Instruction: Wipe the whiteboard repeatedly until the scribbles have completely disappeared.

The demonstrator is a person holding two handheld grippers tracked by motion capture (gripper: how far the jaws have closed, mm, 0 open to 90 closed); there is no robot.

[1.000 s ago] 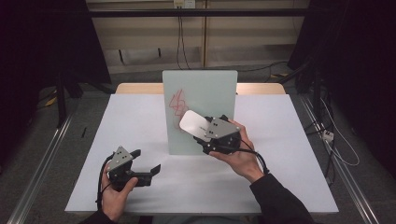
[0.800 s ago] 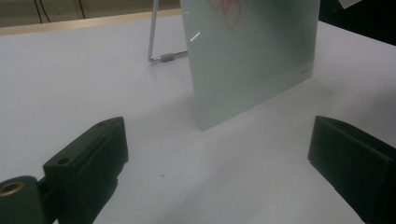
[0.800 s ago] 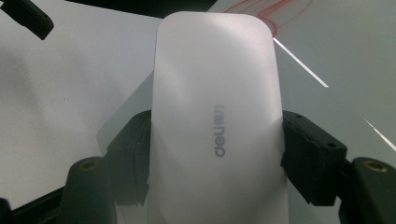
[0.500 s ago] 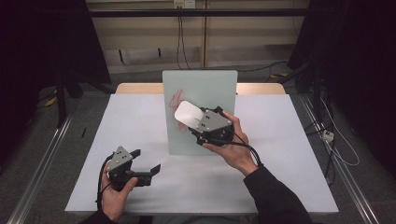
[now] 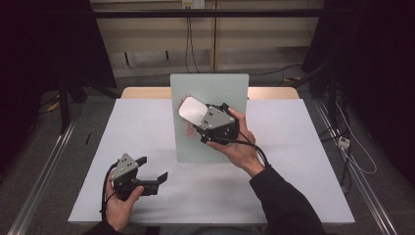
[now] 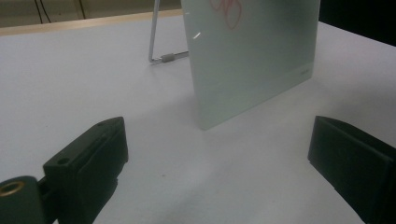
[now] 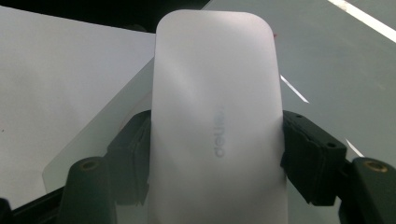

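White sheeting covered the table (image 5: 303, 161), with dark curtains and a pale wall behind it. The right gripper (image 5: 195, 117) had its two black jaws clamped on the long sides of a white eraser (image 7: 217, 116), a smooth rounded block with faint grey lettering on its face. The eraser's flat face lay against or just off the board (image 5: 215, 88); which of the two could not be told. It sat over the board's left half, about midway up, touching or just beside a red scribble (image 5: 188, 131) whose strokes showed at its lower edge. The board, a pale green glass panel, stood tilted back on a wire stand (image 6: 161, 57) at the middle of the table's far half. The left gripper (image 5: 152, 169) rested well apart from the board, near the table's front edge and to the board's left, its jaws spread wide with nothing between them, pointing toward the board's lower corner.
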